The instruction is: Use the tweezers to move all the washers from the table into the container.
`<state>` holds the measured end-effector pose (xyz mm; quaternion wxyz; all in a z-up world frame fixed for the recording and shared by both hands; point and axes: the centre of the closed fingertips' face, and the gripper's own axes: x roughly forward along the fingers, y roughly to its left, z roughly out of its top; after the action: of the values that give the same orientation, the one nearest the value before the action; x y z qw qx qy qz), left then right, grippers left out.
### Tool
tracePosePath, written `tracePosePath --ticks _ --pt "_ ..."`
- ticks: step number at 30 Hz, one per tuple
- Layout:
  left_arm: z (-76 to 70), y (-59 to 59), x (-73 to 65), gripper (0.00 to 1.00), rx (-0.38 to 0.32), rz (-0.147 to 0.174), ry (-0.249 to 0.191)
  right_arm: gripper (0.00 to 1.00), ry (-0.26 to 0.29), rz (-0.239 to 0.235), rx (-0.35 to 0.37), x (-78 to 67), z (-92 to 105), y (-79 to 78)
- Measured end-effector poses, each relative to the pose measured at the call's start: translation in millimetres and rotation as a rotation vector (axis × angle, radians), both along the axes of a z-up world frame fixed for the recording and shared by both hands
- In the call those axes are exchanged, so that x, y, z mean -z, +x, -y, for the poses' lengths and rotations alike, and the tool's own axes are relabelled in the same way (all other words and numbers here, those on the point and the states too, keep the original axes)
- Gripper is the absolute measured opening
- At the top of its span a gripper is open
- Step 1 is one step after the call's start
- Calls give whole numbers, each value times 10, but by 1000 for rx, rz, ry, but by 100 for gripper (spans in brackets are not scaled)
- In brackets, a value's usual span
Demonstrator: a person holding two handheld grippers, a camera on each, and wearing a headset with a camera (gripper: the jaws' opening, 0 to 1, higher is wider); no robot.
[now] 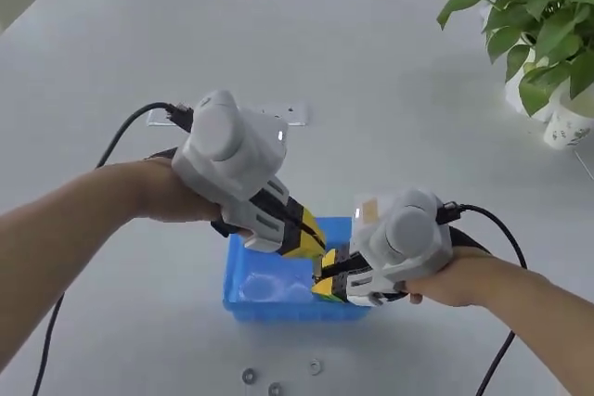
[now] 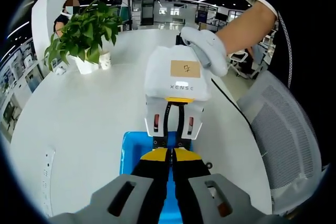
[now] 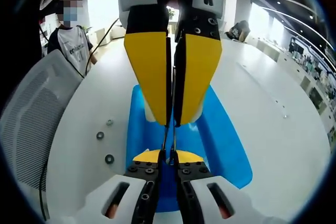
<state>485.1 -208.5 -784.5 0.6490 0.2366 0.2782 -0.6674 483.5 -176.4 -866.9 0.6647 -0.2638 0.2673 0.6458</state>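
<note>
The blue container (image 1: 238,277) sits on the white table near its front edge. Both grippers meet tip to tip just above it. My left gripper (image 1: 311,243) (image 2: 169,156) comes in from the upper left, its yellow jaws pressed together. From the right, my right gripper (image 1: 323,283) (image 3: 168,157) faces it with its jaws also together. Thin metal tweezers (image 3: 166,140) run between the two pairs of jaws, and both appear shut on them. Three washers (image 1: 249,376) (image 3: 109,158) lie on the table beside the container, on the side towards me.
A potted plant (image 1: 543,25) stands at the far right of the table. A white socket strip (image 1: 286,116) lies behind the grippers. Cables trail from both grippers. An office chair (image 2: 283,129) stands beside the table and a person (image 3: 71,40) is in the background.
</note>
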Motion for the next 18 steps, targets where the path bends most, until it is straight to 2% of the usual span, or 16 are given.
tracePosePath --ticks 6,18 --pt "5 -2 27 5 2 -2 1 11 -3 -2 0 31 12 -3" --pt "9 -6 -4 5 4 3 -1 11 2 5 3 -3 17 -4"
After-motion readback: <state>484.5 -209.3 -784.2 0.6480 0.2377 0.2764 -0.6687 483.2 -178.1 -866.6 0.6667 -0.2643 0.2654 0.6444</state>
